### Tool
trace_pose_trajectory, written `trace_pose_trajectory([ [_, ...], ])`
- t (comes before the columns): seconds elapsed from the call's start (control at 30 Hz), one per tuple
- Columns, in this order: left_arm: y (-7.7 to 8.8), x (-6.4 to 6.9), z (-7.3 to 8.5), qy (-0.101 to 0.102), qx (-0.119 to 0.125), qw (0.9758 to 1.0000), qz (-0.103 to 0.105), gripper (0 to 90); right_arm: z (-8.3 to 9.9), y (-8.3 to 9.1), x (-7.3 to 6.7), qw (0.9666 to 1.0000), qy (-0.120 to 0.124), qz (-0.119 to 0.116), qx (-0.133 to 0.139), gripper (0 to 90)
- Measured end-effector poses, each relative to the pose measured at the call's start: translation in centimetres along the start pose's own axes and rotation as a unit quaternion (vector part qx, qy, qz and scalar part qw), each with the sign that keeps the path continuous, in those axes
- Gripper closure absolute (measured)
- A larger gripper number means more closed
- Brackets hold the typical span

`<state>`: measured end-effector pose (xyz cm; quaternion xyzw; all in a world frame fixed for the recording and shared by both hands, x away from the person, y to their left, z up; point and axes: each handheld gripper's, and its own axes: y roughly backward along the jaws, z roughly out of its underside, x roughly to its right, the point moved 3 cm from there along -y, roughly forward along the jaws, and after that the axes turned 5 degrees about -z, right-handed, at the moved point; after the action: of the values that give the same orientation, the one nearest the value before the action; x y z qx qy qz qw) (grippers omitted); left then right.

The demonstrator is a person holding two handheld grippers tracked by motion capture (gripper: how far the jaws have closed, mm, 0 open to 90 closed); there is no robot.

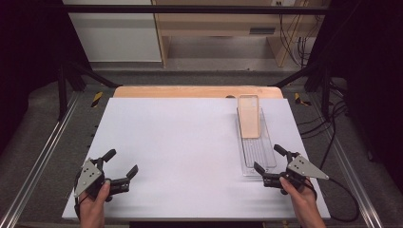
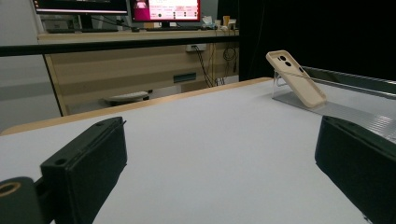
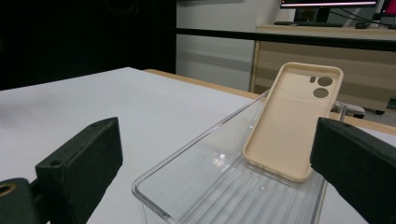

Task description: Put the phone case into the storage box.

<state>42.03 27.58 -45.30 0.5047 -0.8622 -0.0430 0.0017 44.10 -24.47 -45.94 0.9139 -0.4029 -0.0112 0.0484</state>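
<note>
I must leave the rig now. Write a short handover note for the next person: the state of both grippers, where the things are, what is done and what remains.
Left gripper: open, holding nothing, low over the near left part of the white table.
Right gripper: open, holding nothing, at the near end of the clear ribbed plastic tray.
Beige soft phone case: leaning tilted at the tray's far end, camera holes at the top, hollow side facing the right gripper.
Done: nothing gripped yet.
Left: probably grasp the case with the right gripper; it is nearest.

Clear tray's [image 3: 196, 186] near corner cut off.
</note>
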Motion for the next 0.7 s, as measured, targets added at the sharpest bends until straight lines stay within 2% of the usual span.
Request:
trace_pose_trajectory([
  [0.7,-0.05,0.19,-0.07,0.002,0.002,1.0,0.003,2.1,-0.01,-0.99,-0.46,0.9999,-0.01,-0.005,0.001,3.0],
])
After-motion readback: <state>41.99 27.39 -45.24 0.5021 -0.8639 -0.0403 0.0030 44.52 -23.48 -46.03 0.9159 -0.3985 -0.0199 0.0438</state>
